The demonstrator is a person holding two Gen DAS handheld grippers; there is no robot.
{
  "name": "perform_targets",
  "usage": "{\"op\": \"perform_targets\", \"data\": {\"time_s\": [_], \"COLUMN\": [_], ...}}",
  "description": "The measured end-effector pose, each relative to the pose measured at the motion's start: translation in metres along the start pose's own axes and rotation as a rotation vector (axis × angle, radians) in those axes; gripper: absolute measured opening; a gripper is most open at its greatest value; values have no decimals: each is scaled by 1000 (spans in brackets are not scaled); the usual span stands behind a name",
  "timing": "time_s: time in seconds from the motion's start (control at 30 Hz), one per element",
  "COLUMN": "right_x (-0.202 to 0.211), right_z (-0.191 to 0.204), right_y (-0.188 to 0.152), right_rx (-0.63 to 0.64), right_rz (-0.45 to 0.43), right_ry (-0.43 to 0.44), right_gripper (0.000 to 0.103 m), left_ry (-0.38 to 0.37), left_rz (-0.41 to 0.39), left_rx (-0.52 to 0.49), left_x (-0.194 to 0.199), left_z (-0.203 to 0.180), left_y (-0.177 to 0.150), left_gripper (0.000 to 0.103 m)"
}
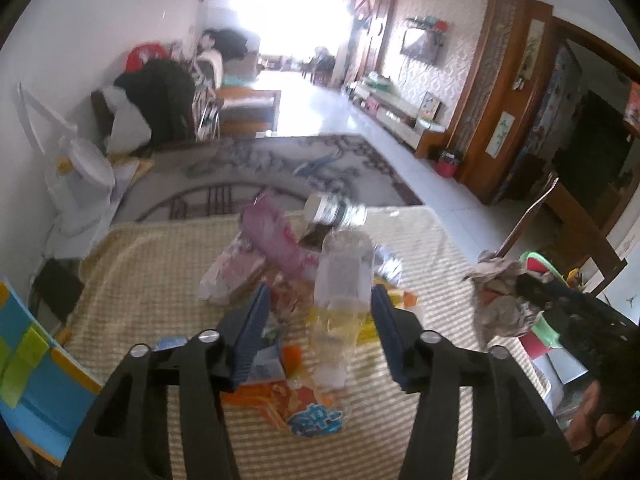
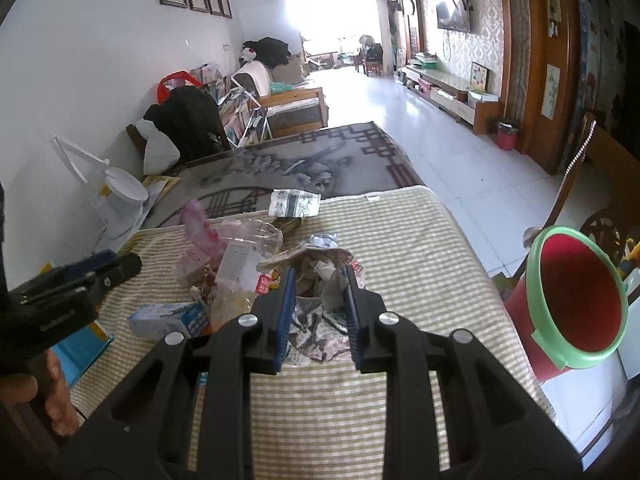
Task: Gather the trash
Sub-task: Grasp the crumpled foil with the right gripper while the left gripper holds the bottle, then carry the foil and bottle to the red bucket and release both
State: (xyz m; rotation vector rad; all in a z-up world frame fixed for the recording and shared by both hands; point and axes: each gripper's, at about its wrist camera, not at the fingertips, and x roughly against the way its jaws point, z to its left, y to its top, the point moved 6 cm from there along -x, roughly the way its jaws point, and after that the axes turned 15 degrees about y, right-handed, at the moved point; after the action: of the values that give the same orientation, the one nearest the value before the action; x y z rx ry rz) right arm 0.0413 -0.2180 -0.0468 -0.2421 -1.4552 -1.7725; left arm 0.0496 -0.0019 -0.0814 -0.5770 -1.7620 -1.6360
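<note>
A heap of trash lies on the striped tablecloth [image 2: 400, 240]. My left gripper [image 1: 320, 300] is open over a crushed clear plastic bottle [image 1: 340, 280], a pink wrapper [image 1: 276, 236] and an orange snack bag [image 1: 304, 404]; it holds nothing. My right gripper [image 2: 320, 276] is shut on a crumpled newspaper wad [image 2: 320, 312], also seen in the left wrist view [image 1: 500, 304]. A red bin with a green rim [image 2: 572, 296] stands off the table's right edge, tilted toward me. A small blue-white carton [image 2: 168, 320] lies left of the wad.
A printed paper bag [image 2: 294, 202] and a dark box [image 2: 288, 224] sit at the table's far edge. A wooden chair [image 2: 576, 168] stands to the right, behind the bin. A grey rug [image 2: 304, 160] covers the floor beyond the table. A blue-green item [image 1: 28, 364] lies at the left.
</note>
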Motion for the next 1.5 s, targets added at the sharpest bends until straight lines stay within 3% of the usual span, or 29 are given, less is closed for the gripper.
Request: {"op": "perform_targets", "data": {"time_s": [0.07, 0.2, 0.27, 0.33, 0.47, 0.6, 0.63, 0.67, 0.7, 0.8, 1.2, 1.5], "right_x": [-1, -4, -3, 1, 7, 8, 8, 8, 8, 8, 6, 11], "right_z": [-4, -13, -16, -19, -29, -39, -40, -40, -41, -43, -48, -66], "right_y": [-3, -10, -13, -17, -26, -30, -30, -30, -30, -28, -2, 14], "right_rx": [-16, -50, -60, -67, -87, -118, -117, -116, -114, -112, -69, -19], "right_rz": [4, 19, 25, 25, 31, 41, 42, 41, 39, 33, 2, 9], "right_ry": [-1, -3, -6, -12, -27, -31, -29, -27, -25, -18, 36, 92], "right_gripper": [24, 24, 24, 24, 24, 24, 24, 24, 24, 24, 24, 24], "left_ry": [-17, -35, -60, -27, 21, 18, 1, -21, -25, -31, -18, -8], "left_rz": [56, 78, 192, 268, 301, 311, 311, 313, 313, 269, 71, 15], "left_rx": [11, -20, -34, 2, 12, 3, 13, 26, 36, 41, 61, 84], "left_x": [-14, -40, -70, -94, -121, -140, -142, -142, -140, -127, -36, -1], "left_z": [1, -9, -17, -13, -8, -12, -13, -14, -13, -15, -31, -62], "left_y": [-5, -3, -6, -12, -22, -26, -25, -25, -24, -18, 9, 22], "left_gripper": [59, 78, 78, 78, 78, 76, 72, 56, 48, 44, 44, 44]}}
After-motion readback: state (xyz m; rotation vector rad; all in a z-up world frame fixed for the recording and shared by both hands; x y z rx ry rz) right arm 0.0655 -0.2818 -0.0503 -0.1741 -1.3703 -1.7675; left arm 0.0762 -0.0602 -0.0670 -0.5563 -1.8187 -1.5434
